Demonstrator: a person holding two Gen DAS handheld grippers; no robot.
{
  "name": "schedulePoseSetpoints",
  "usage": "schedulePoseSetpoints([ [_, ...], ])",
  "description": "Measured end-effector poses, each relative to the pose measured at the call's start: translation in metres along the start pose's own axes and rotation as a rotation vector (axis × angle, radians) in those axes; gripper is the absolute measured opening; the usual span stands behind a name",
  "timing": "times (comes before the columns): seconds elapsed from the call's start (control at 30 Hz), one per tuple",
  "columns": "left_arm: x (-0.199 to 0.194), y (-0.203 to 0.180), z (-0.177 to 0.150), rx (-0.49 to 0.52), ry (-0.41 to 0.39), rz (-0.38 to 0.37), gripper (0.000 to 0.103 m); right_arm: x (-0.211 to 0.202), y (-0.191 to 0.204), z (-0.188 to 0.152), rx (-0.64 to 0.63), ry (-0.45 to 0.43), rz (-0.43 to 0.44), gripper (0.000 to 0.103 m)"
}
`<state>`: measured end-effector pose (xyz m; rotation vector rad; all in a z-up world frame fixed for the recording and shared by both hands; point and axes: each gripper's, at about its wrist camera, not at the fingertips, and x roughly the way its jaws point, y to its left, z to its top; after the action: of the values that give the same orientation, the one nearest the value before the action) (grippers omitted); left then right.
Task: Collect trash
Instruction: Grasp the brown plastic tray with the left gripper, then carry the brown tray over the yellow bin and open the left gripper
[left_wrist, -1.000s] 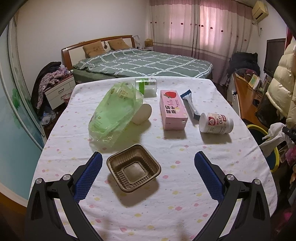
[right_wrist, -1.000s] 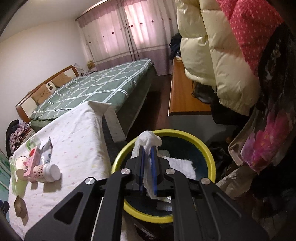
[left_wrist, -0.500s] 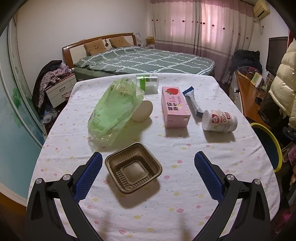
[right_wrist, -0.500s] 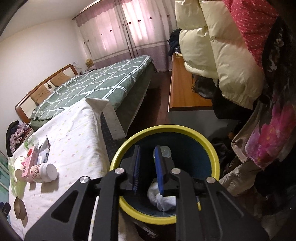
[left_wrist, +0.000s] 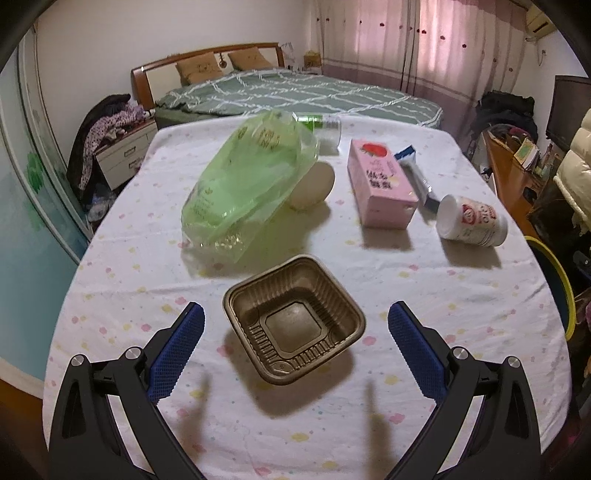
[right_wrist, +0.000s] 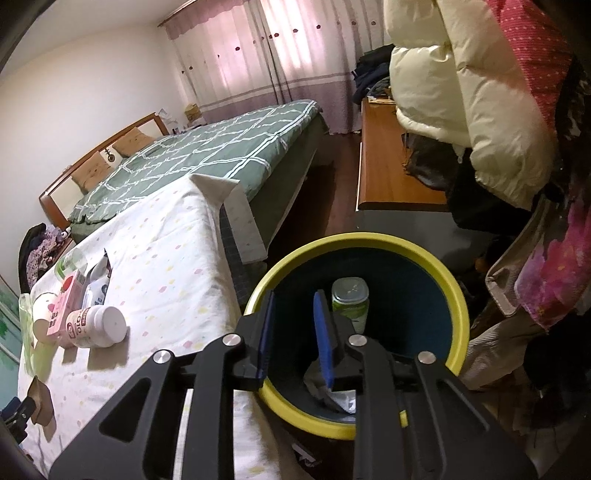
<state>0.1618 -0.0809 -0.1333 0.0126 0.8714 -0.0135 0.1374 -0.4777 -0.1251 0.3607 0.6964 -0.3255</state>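
Note:
My left gripper (left_wrist: 295, 332) is open wide over the table, its blue pads on either side of a brown plastic tray (left_wrist: 293, 319). Beyond lie a green plastic bag (left_wrist: 247, 181), a beige cup (left_wrist: 312, 184), a pink carton (left_wrist: 382, 182), a blue-white wrapper (left_wrist: 415, 173), a white bottle (left_wrist: 472, 221) and a clear bottle (left_wrist: 321, 127). My right gripper (right_wrist: 293, 332) is open and empty above the yellow-rimmed bin (right_wrist: 458, 295). White tissue (right_wrist: 332, 393) and a green-labelled bottle (right_wrist: 349, 301) lie inside the bin.
The table (left_wrist: 480, 314) has a white dotted cloth. The bin rim (left_wrist: 554, 273) stands off its right edge. A bed (left_wrist: 295, 92) is behind, a wooden desk (right_wrist: 388, 170) and hanging coats (right_wrist: 461, 92) to the right.
My right gripper opened and let the white tissue drop into the bin. My left gripper moved closer to the brown tray.

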Motion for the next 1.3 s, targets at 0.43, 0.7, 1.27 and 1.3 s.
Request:
schedulePoseSetpoints([
  [0.43, 0.032, 0.003, 0.004, -0.003, 0.055, 0.007, 0.096, 0.008, 0.006, -0.001, -0.015, 0.021, 0.008, 0.021],
  [0.7, 0.031, -0.002, 0.005, 0.017, 0.055, -0.010, 0.077, 0.006, 0.001, -0.001, -0.007, 0.019, 0.013, 0.021],
  [1.27, -0.007, -0.113, 0.030, 0.202, -0.017, -0.184, 0.076, -0.024, -0.053, -0.016, 0.048, 0.002, -0.052, 0.023],
  [1.3, -0.008, -0.124, 0.032, 0.218, -0.018, -0.197, 0.076, -0.026, -0.059, -0.017, 0.050, 0.000, -0.062, 0.025],
])
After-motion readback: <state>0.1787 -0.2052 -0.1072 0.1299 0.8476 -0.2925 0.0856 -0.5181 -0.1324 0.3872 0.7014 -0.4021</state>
